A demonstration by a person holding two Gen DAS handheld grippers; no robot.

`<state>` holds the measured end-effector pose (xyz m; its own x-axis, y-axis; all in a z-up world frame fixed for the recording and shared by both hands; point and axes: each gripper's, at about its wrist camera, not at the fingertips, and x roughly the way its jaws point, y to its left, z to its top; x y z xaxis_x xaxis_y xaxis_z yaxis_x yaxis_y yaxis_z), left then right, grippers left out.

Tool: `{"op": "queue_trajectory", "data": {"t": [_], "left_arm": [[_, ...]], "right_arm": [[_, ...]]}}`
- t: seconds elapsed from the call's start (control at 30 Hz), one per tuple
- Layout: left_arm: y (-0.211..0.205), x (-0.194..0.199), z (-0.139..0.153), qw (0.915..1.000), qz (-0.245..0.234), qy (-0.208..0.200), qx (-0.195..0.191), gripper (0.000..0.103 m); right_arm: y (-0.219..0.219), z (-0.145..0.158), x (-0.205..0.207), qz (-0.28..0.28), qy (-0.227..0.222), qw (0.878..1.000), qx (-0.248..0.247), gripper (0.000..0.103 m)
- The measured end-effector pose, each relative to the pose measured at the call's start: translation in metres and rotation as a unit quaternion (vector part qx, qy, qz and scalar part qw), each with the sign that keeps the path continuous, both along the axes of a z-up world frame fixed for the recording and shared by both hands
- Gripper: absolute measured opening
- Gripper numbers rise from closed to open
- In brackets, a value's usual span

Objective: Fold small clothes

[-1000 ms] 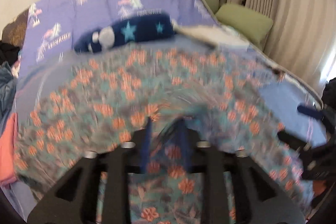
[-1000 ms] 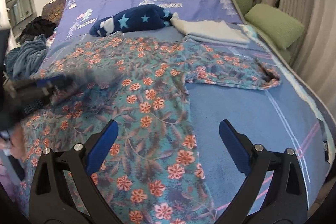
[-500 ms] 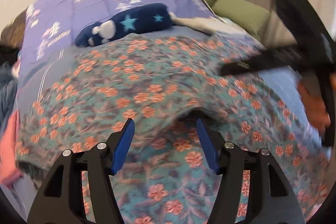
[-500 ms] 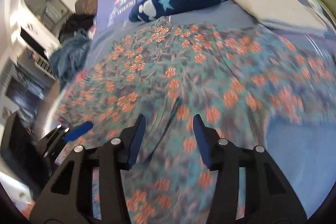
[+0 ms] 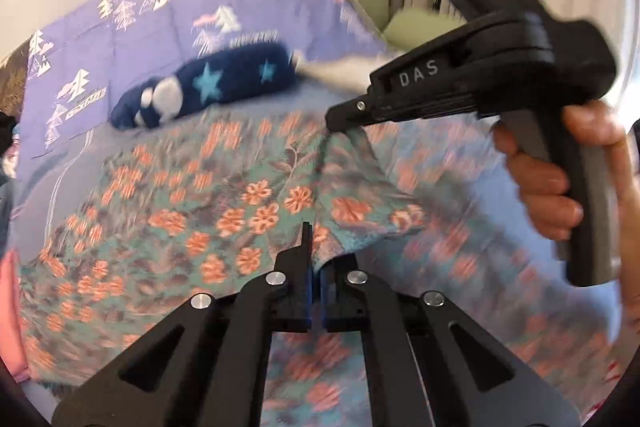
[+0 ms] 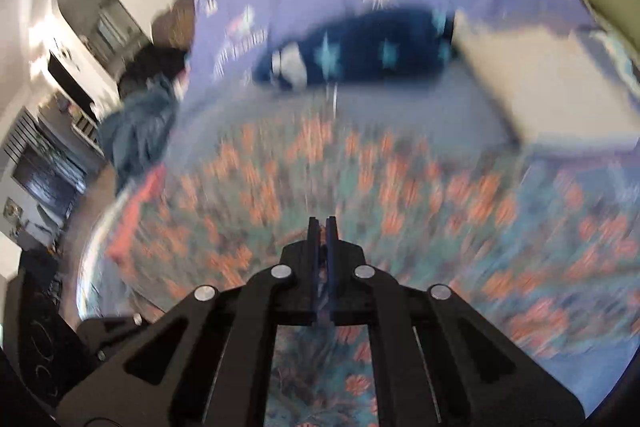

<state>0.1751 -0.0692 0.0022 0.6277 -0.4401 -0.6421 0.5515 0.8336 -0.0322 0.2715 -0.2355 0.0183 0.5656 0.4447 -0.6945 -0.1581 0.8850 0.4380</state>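
Observation:
A teal garment with orange flowers [image 5: 248, 203] lies spread on the bed and also fills the blurred right wrist view [image 6: 400, 195]. My left gripper [image 5: 314, 279] is shut on a fold of the garment at its near edge. My right gripper [image 6: 322, 247] is shut on the garment too. In the left wrist view the right gripper [image 5: 340, 117] pinches a raised ridge of cloth farther up, with the hand on its grip at the right.
A dark blue star-patterned item [image 5: 208, 91] lies behind the garment on the purple bedspread [image 5: 160, 27]. A folded white cloth [image 6: 552, 95] sits at the right. Green pillows [image 5: 416, 23] are at the back right. A blue clothes heap [image 6: 136, 131] is at the left edge.
Both grippers have closed on the floral garment. The right gripper swung left across the bed and now lifts a ridge of cloth in front of the left gripper.

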Motion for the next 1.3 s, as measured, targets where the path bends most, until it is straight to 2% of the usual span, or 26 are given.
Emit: {"op": "queue_trajectory", "data": {"t": [0.1, 0.2, 0.23, 0.27, 0.3, 0.33, 0.43, 0.53, 0.6, 0.63, 0.67, 0.7, 0.77, 0.87, 0.9, 1.0, 1.07, 1.17, 1.27, 1.3], "left_arm": [[-0.023, 0.001, 0.018, 0.9995, -0.014, -0.027, -0.007, 0.002], [-0.048, 0.007, 0.012, 0.9994, -0.023, -0.026, 0.005, 0.002], [-0.055, 0.01, 0.006, 0.9995, -0.025, -0.018, 0.011, 0.003], [-0.062, 0.012, -0.004, 0.9994, -0.028, -0.004, 0.022, 0.003], [-0.066, 0.013, -0.012, 0.999, -0.028, 0.006, 0.033, 0.006], [-0.068, 0.013, -0.02, 0.9986, -0.029, 0.014, 0.043, 0.017], [-0.057, 0.005, -0.032, 0.9972, -0.017, 0.018, 0.071, 0.042], [-0.02, -0.013, -0.027, 0.9959, 0.02, -0.016, 0.087, 0.046], [0.017, -0.02, -0.023, 0.9907, 0.08, -0.033, 0.105, 0.046], [0.046, -0.023, -0.021, 0.9853, 0.127, -0.035, 0.109, 0.046], [0.061, -0.025, -0.019, 0.9816, 0.154, -0.032, 0.108, 0.047], [0.093, -0.029, -0.018, 0.9736, 0.203, -0.024, 0.102, 0.048], [0.14, -0.039, -0.02, 0.9594, 0.267, -0.005, 0.091, 0.052], [0.196, -0.048, -0.032, 0.9409, 0.327, 0.034, 0.081, 0.052], [0.204, -0.049, -0.036, 0.9391, 0.332, 0.044, 0.078, 0.052], [0.22, -0.044, -0.046, 0.9443, 0.317, 0.072, 0.053, 0.052], [0.223, -0.037, -0.052, 0.944, 0.316, 0.084, 0.046, 0.052], [0.231, -0.026, -0.055, 0.9425, 0.319, 0.1, 0.008, 0.049], [0.236, -0.026, -0.058, 0.9449, 0.313, 0.097, -0.008, 0.042], [0.235, -0.026, -0.06, 0.9449, 0.313, 0.096, -0.009, 0.033]], "right_arm": [[-0.018, 0.024, 0.011, -0.008, -0.019, 1.0, -0.004, 0.003], [-0.027, 0.022, 0.019, -0.03, -0.024, 0.998, -0.048, 0.007], [-0.03, 0.017, 0.019, -0.041, -0.02, 0.997, -0.062, 0.019], [-0.034, 0.005, 0.024, -0.052, -0.006, 0.995, -0.081, 0.042], [-0.039, -0.007, 0.025, -0.059, 0.008, 0.994, -0.09, 0.054], [-0.043, -0.018, 0.025, -0.065, 0.019, 0.993, -0.095, 0.059], [-0.056, -0.036, 0.012, -0.075, 0.036, 0.992, -0.096, 0.058], [-0.057, -0.036, -0.008, -0.061, 0.025, 0.993, -0.096, 0.055], [-0.046, -0.033, -0.019, -0.034, 0.011, 0.994, -0.103, 0.055], [-0.041, -0.03, -0.025, -0.018, 0.006, 0.994, -0.106, 0.055], [-0.033, -0.027, -0.029, -0.001, -0.001, 0.994, -0.109, 0.055], [-0.024, -0.024, -0.03, 0.015, -0.007, 0.994, -0.11, 0.055], [-0.003, -0.016, -0.028, 0.043, -0.017, 0.993, -0.108, 0.055], [0.04, -0.004, -0.018, 0.082, -0.03, 0.989, -0.115, 0.055], [0.066, 0.001, -0.011, 0.108, -0.036, 0.986, -0.122, 0.055], [0.134, 0.011, 0.0, 0.183, -0.036, 0.974, -0.126, 0.055], [0.191, 0.012, 0.01, 0.239, -0.027, 0.962, -0.128, 0.055], [0.26, 0.007, 0.026, 0.281, -0.016, 0.95, -0.134, 0.055], [0.315, -0.006, 0.045, 0.299, -0.006, 0.94, -0.163, 0.055], [0.332, -0.012, 0.05, 0.302, -0.005, 0.937, -0.173, 0.055]]}}
